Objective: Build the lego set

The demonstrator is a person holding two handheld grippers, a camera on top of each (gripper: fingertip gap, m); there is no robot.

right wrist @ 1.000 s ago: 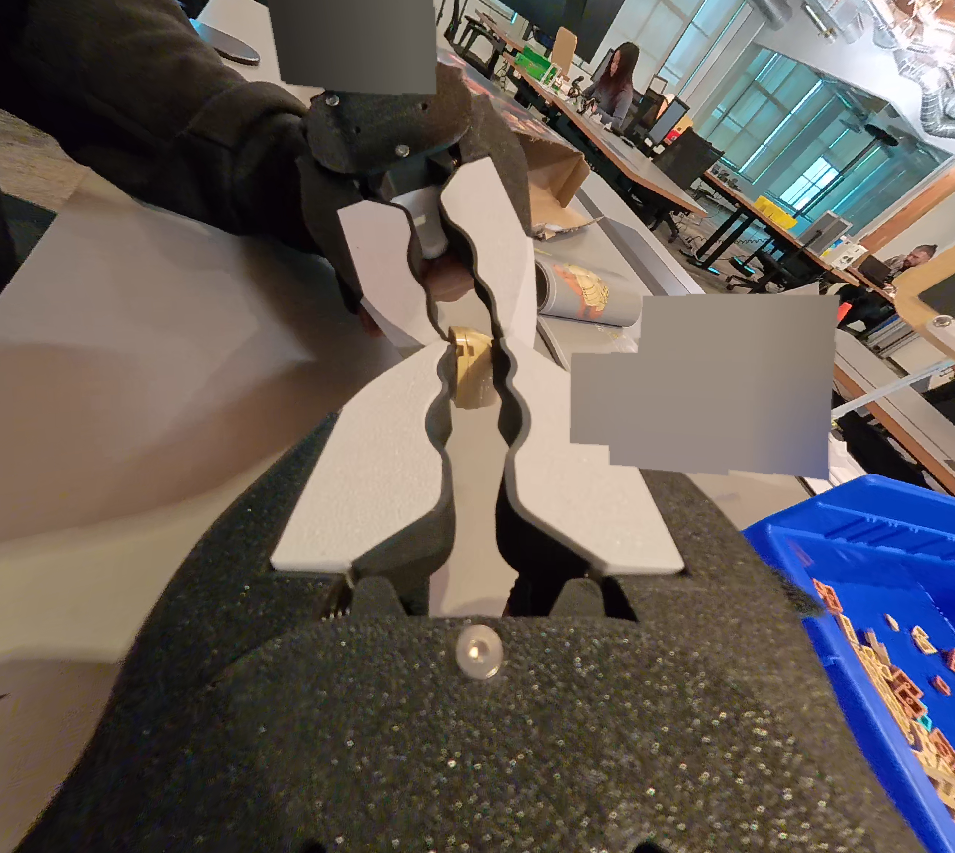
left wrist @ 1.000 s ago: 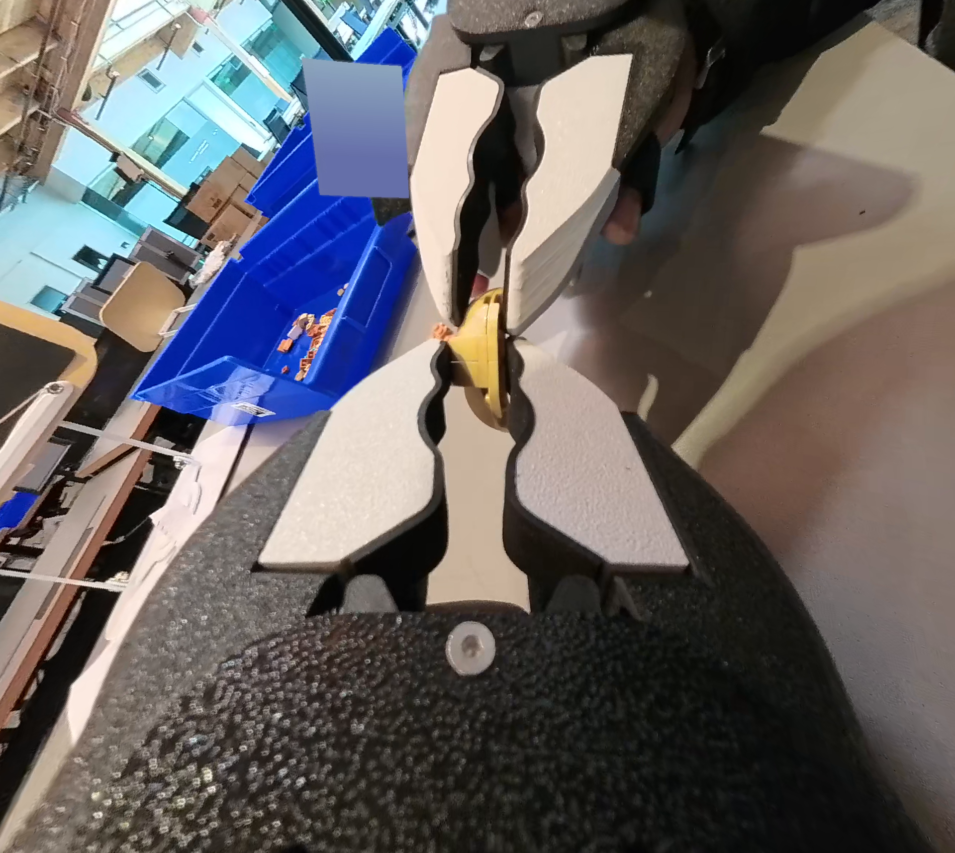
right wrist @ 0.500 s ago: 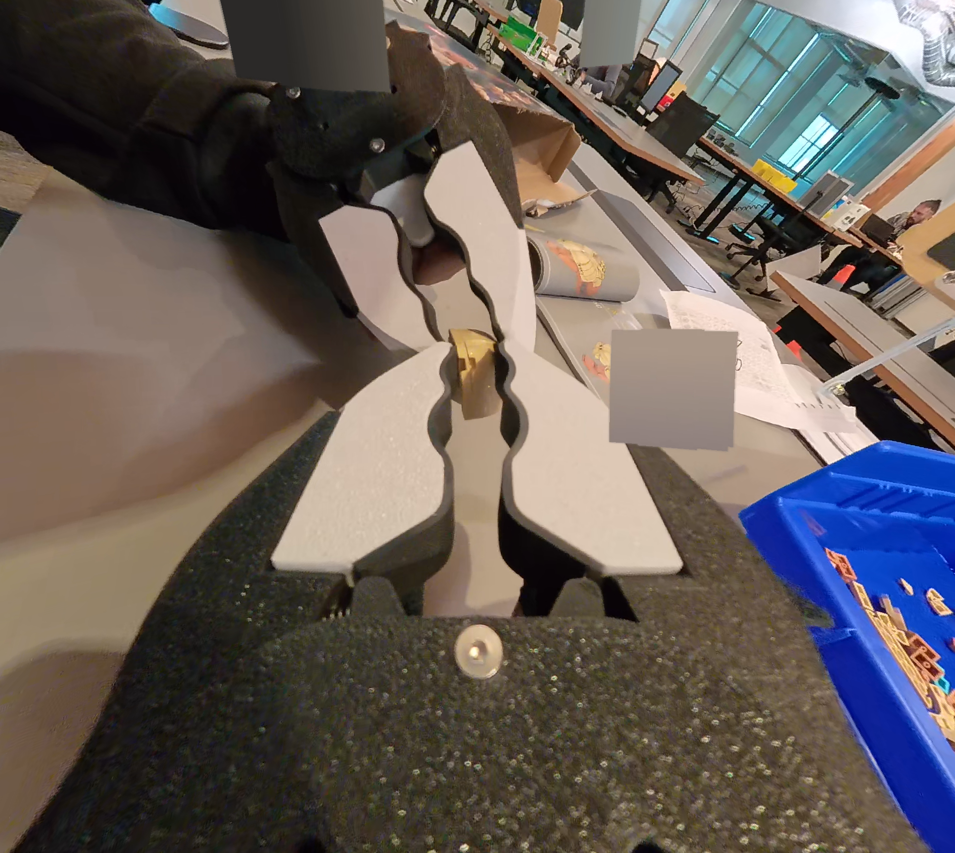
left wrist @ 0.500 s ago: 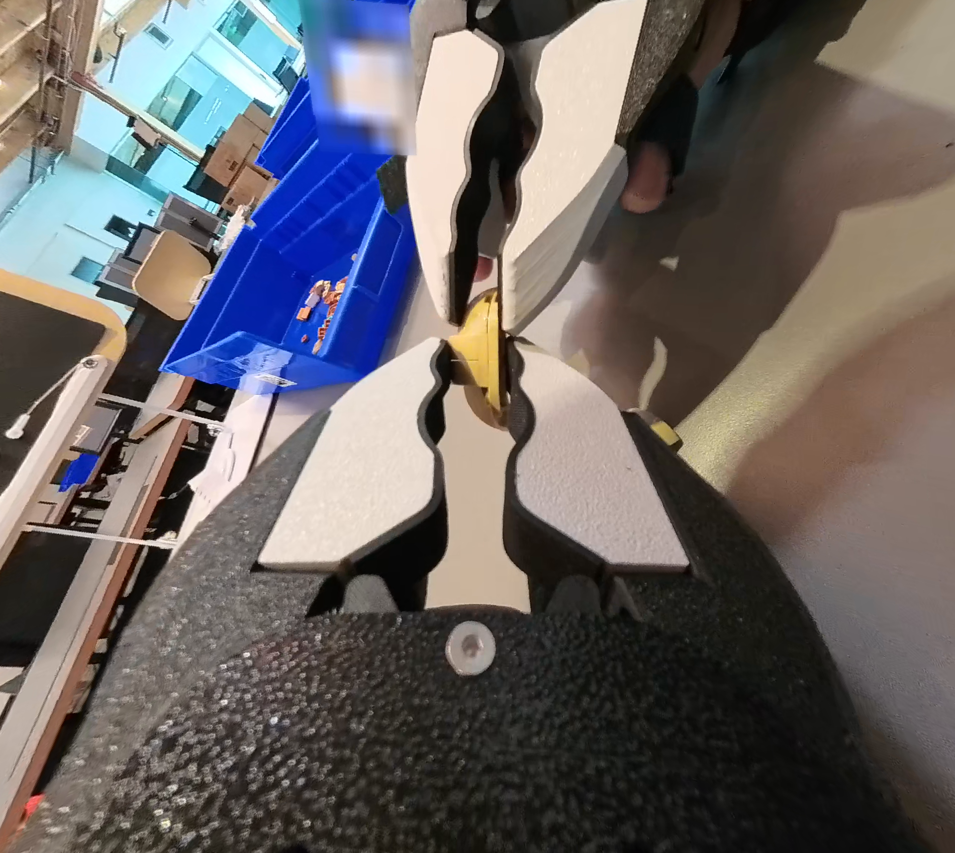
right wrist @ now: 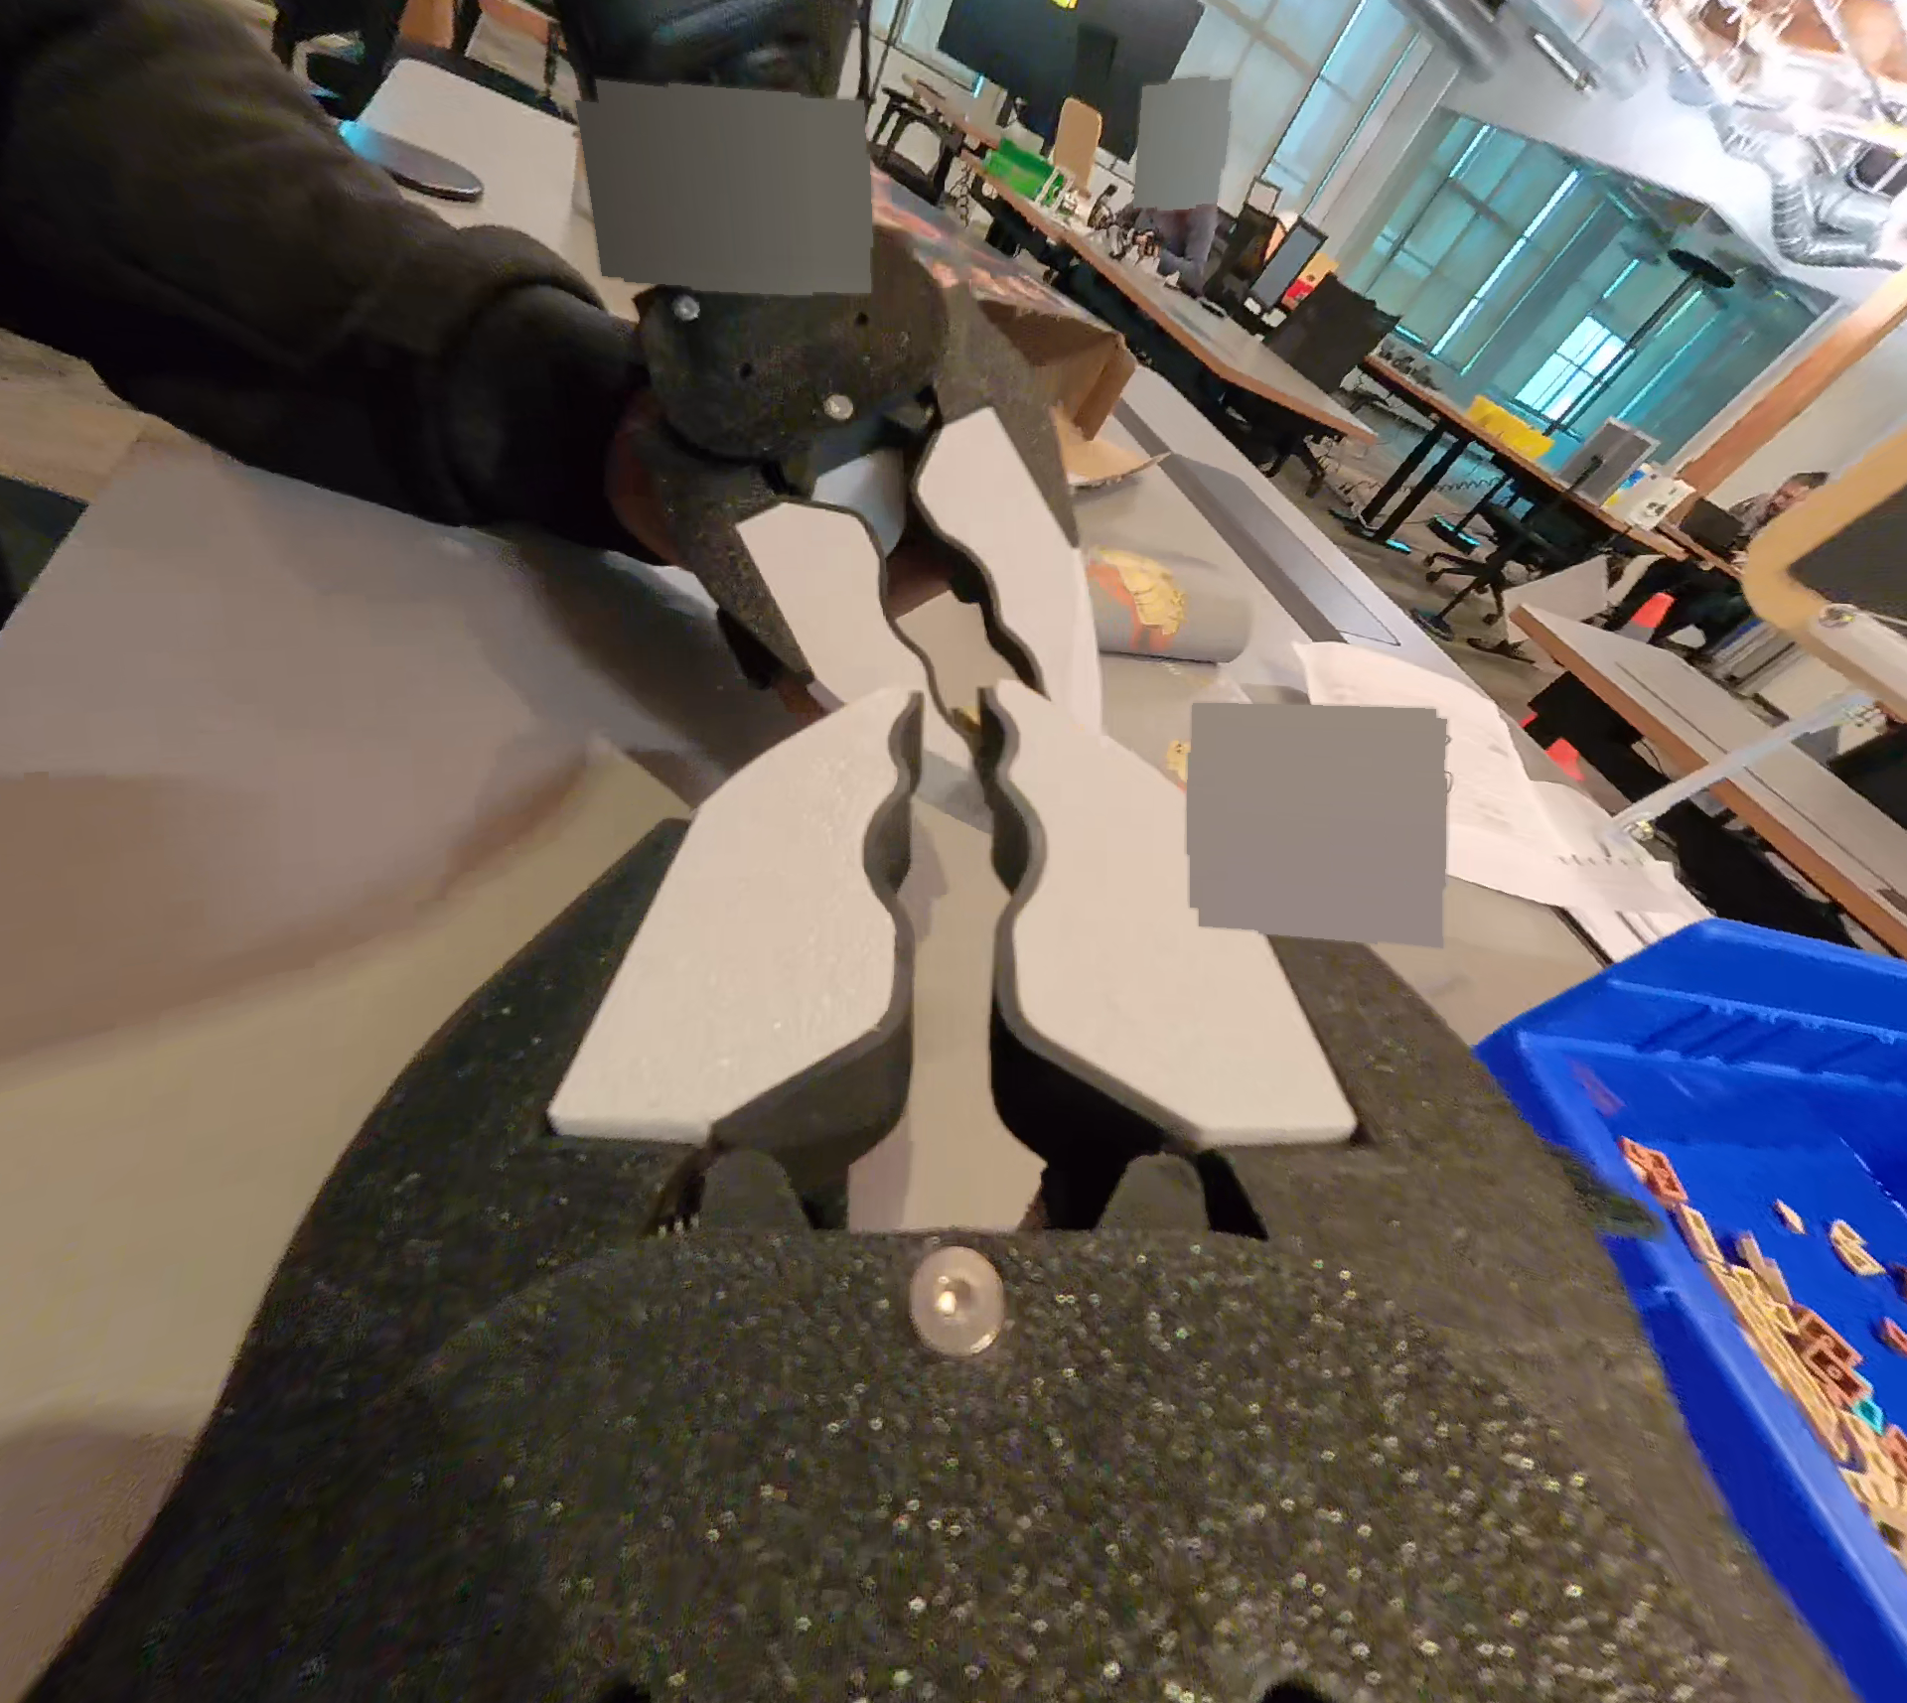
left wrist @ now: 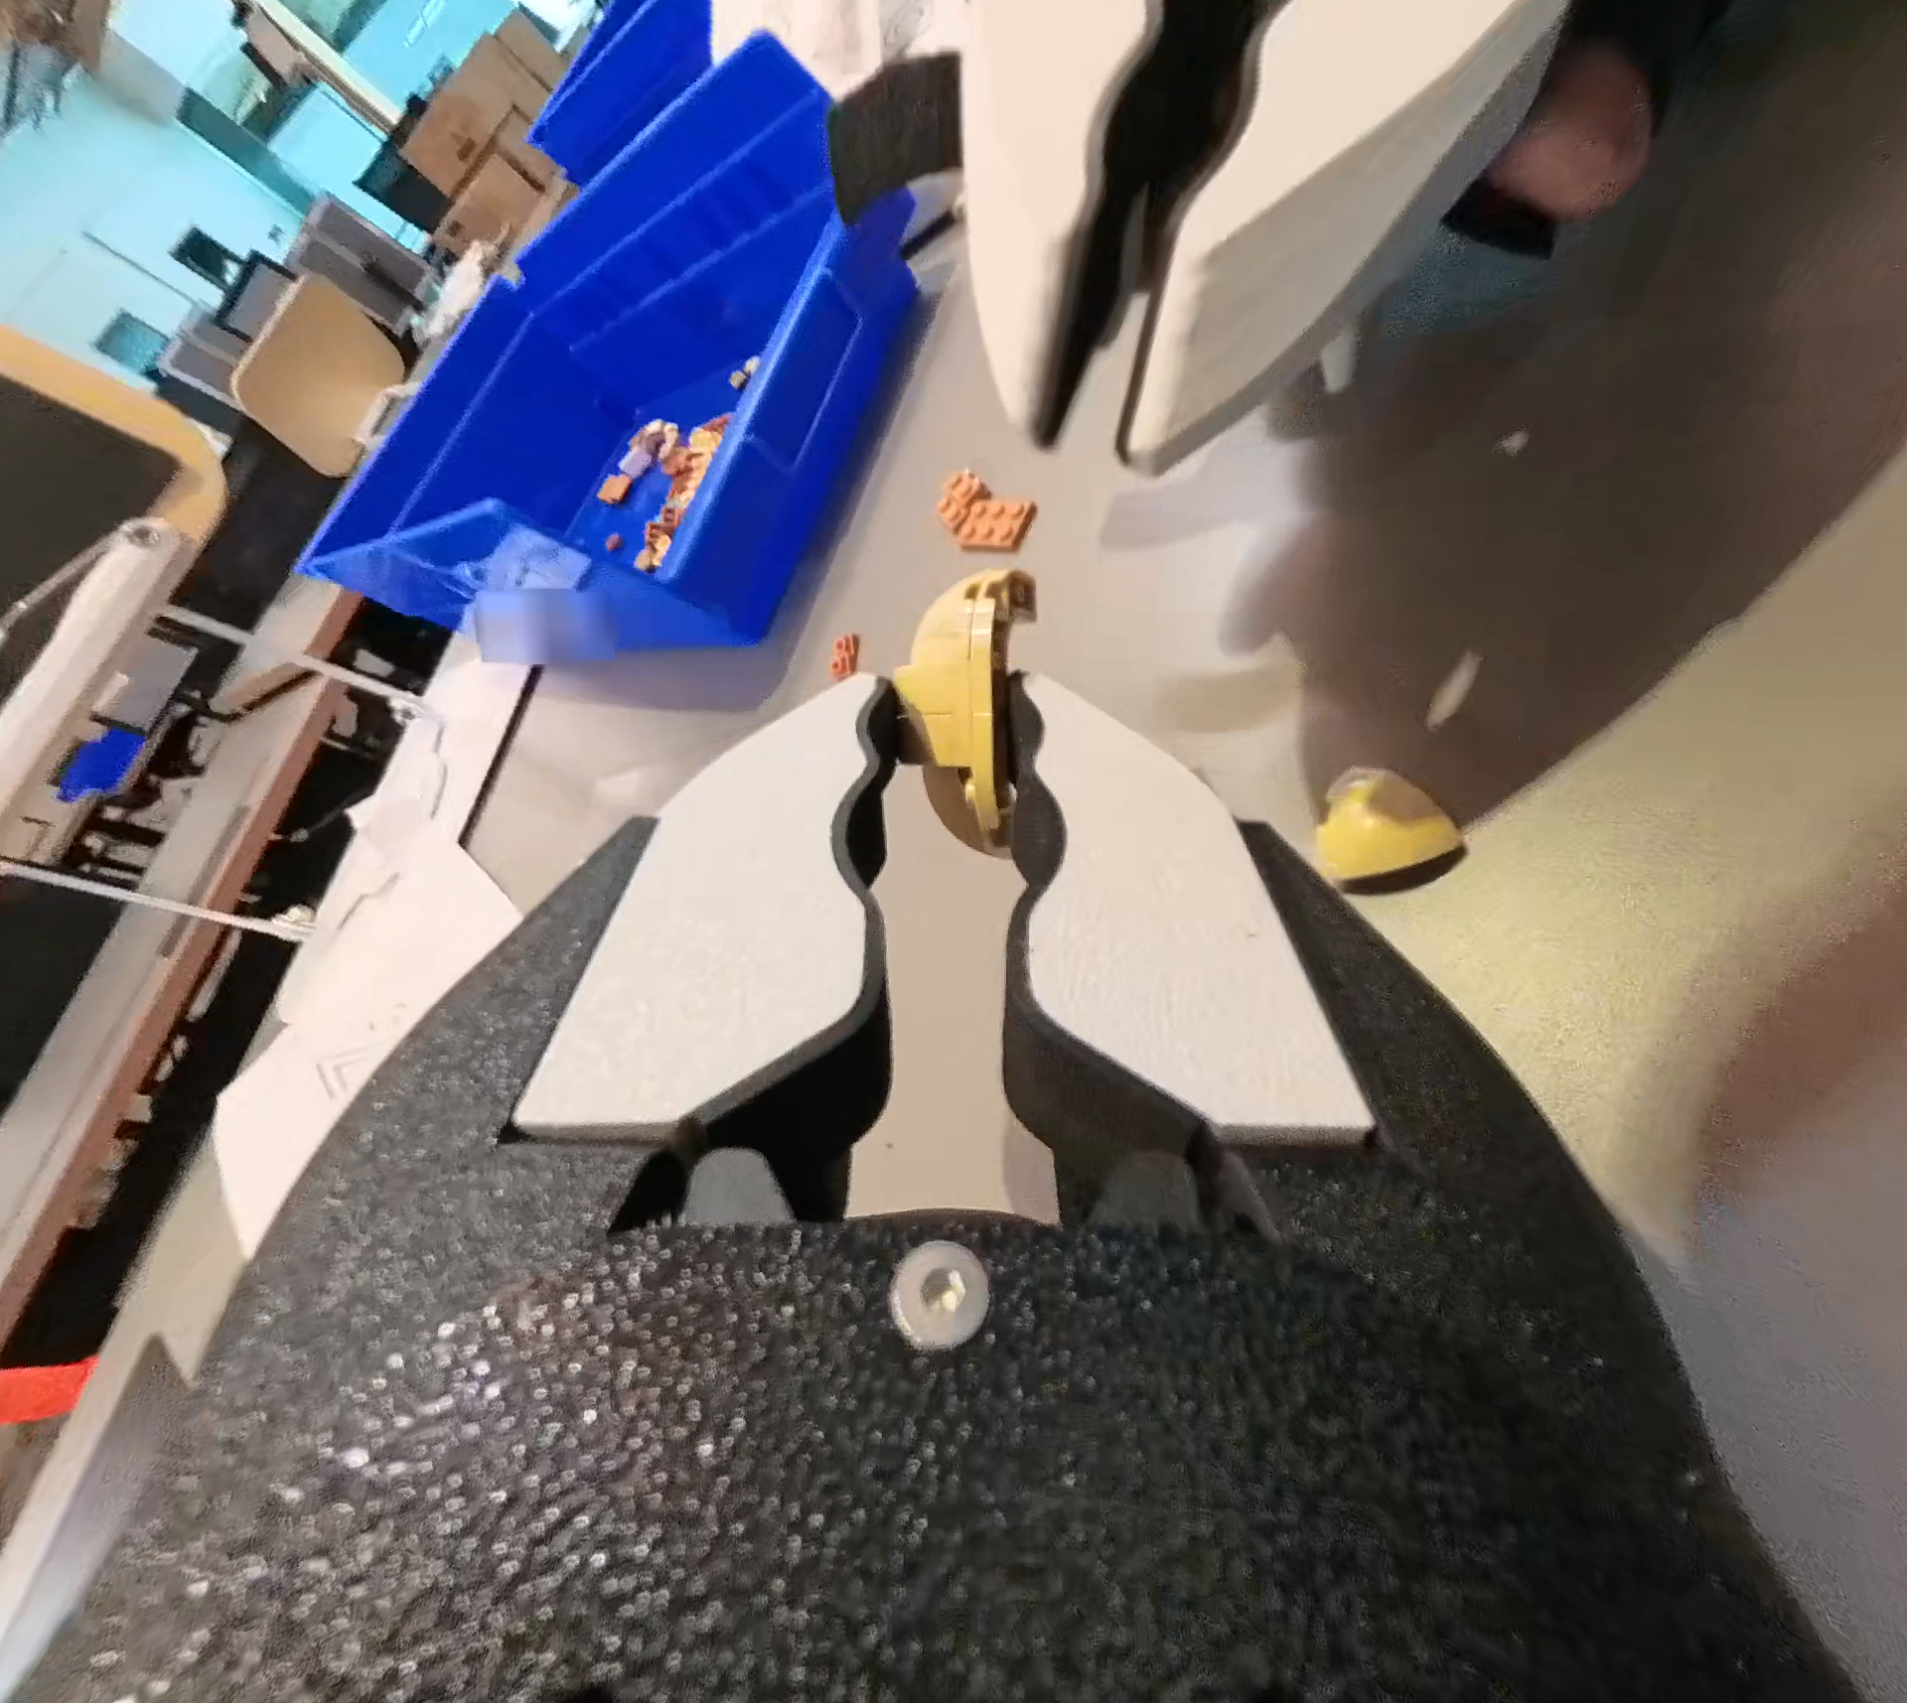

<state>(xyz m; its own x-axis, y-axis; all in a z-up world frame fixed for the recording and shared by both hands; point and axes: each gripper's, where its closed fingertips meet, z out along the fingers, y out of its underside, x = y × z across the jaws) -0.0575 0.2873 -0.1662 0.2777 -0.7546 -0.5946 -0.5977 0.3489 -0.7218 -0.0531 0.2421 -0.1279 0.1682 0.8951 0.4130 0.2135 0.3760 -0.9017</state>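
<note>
Two grippers are seen, one per wrist view. In the left wrist view, the left gripper (left wrist: 955,709) sits at frame centre, its fingers pinched on a tan curved lego assembly (left wrist: 965,704), which is held edge-on and projects up past the fingertips. The right gripper (left wrist: 1084,426) is seen blurred in the upper right of that frame, pointing down toward the assembly but apart from it; its fingers are brought almost together with only a narrow gap, and nothing is seen between them. In the right wrist view, the same narrow gap at the right gripper (right wrist: 955,709) is confirmed at frame centre; only a small tan sliver of the assembly is glimpsed beyond its tips.

Just above the assembly in the left view, an orange lego plate (left wrist: 986,508) is noted lying on the grey table (left wrist: 1548,983), with a smaller orange piece (left wrist: 846,655) to the assembly's left. A yellow curved piece (left wrist: 1383,828) is recorded at right of centre on the table. A blue bin (left wrist: 640,436) holding loose bricks (left wrist: 671,477) occupies the upper left.
</note>
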